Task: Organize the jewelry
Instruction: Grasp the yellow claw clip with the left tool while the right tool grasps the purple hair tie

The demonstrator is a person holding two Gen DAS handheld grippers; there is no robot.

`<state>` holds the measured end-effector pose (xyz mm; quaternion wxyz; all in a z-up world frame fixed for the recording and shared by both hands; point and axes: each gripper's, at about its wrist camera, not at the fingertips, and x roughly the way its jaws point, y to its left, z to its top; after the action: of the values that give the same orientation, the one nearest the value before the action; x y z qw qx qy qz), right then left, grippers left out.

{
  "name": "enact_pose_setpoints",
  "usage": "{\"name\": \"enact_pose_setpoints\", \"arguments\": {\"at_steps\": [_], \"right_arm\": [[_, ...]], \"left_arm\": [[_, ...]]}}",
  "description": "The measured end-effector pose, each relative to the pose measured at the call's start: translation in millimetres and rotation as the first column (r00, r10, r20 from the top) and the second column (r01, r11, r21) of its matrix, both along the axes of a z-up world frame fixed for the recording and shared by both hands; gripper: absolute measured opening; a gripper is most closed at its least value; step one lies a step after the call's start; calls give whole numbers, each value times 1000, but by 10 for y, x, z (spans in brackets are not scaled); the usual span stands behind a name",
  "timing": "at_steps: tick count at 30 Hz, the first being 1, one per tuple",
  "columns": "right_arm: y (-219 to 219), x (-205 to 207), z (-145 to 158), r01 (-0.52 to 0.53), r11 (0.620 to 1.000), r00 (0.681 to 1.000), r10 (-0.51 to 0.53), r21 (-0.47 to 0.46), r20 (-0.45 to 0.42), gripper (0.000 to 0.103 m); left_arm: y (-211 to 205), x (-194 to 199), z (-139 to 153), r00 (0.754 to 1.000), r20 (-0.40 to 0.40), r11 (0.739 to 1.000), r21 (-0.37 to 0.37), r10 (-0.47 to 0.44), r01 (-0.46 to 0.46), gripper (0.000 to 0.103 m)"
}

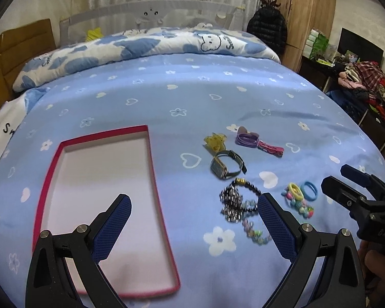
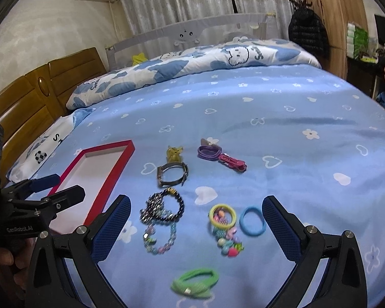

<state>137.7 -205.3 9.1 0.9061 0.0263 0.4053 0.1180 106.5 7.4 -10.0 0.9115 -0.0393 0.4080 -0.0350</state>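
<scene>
A shallow red-rimmed box (image 1: 151, 169) with a white floor lies empty on the blue bedsheet; it shows at the left in the right wrist view (image 2: 120, 164). Right of it lie a watch (image 1: 227, 165), dark and pastel bead bracelets (image 1: 234, 201), a yellow clip (image 1: 214, 141), purple hair ties (image 1: 246, 138), a pink clip (image 1: 270, 148), and yellow and blue hair rings (image 1: 301, 191). A green hair tie (image 2: 195, 282) lies nearest in the right wrist view. My left gripper (image 1: 193, 210) is open above the box's right edge. My right gripper (image 2: 196, 211) is open over the bracelets (image 2: 164, 213) and rings (image 2: 222, 215).
A rolled blue-and-white quilt (image 1: 141, 48) lies across the far side of the bed. A wooden headboard (image 2: 25, 97) stands at the left. A wardrobe (image 1: 302, 12), a black jacket (image 1: 268, 29) and a cluttered desk (image 1: 359, 77) stand at the right.
</scene>
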Motion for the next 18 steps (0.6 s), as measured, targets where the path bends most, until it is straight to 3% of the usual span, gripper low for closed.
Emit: {"name": "enact_pose_setpoints", "arguments": {"at_steps": [6, 18], "right_arm": [[-156, 460, -118, 14, 1000, 998, -13, 14, -66, 100], [-91, 1366, -486, -40, 999, 977, 46, 32, -210, 62]], "left_arm": [[-27, 466, -36, 998, -62, 1000, -7, -7, 7, 98], [-62, 1502, -298, 985, -169, 999, -41, -34, 27, 90]]}}
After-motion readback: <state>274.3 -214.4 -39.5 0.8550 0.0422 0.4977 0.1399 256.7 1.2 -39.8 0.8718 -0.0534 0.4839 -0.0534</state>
